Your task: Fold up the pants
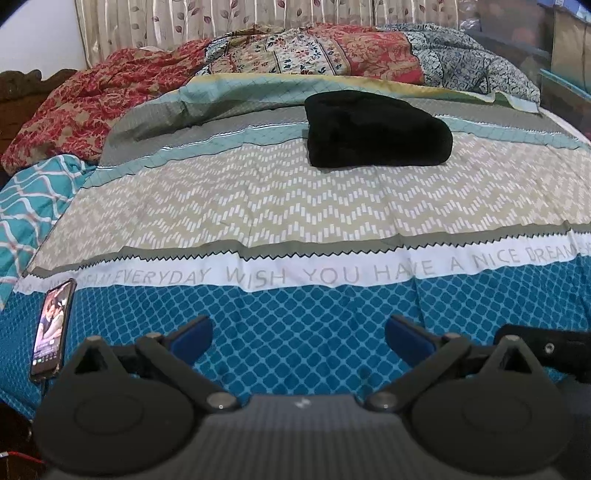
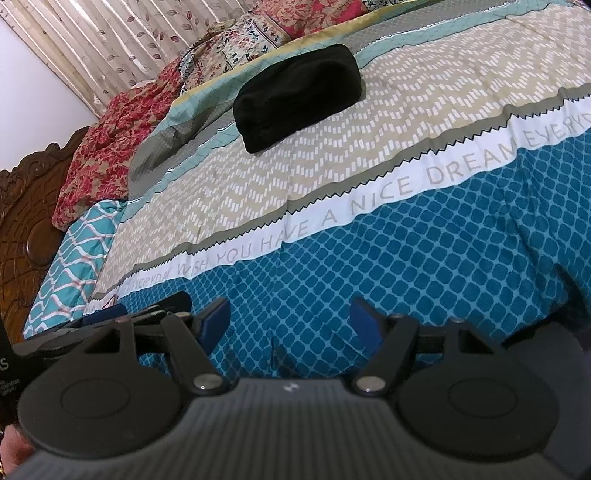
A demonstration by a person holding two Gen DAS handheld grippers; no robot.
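the left gripper (image 1: pixel 298 334) is nearest in its own view, jaws spread wide with nothing between the blue pads, hovering over the blue diamond-print end of the bed cover (image 1: pixel 295 332). the right gripper (image 2: pixel 290 319) sits just beside it, also wide and empty, above the same blue band; part of the left gripper shows at its left edge.

the bed cover spans nearly the whole of both views: blue diamonds at the near end, then a white strip with grey lettering, a beige zigzag field, and grey and teal bands farther back. beyond it lies a heap of crumpled bedding (image 1: pixel 92 107) in red floral, patchwork and dark blue prints, against a leaf-patterned curtain (image 1: pixel 221 18). a carved wooden headboard (image 2: pixel 26 206) stands at the left, with a teal wavy-patterned pillow (image 1: pixel 26 206) in front of it.

the black pants (image 1: pixel 376 129) rest as a compact folded bundle on the far part of the cover, straddling the beige and teal bands, well apart from both grippers.

a phone (image 1: pixel 51 328) with its screen lit lies at the near left edge of the bed.
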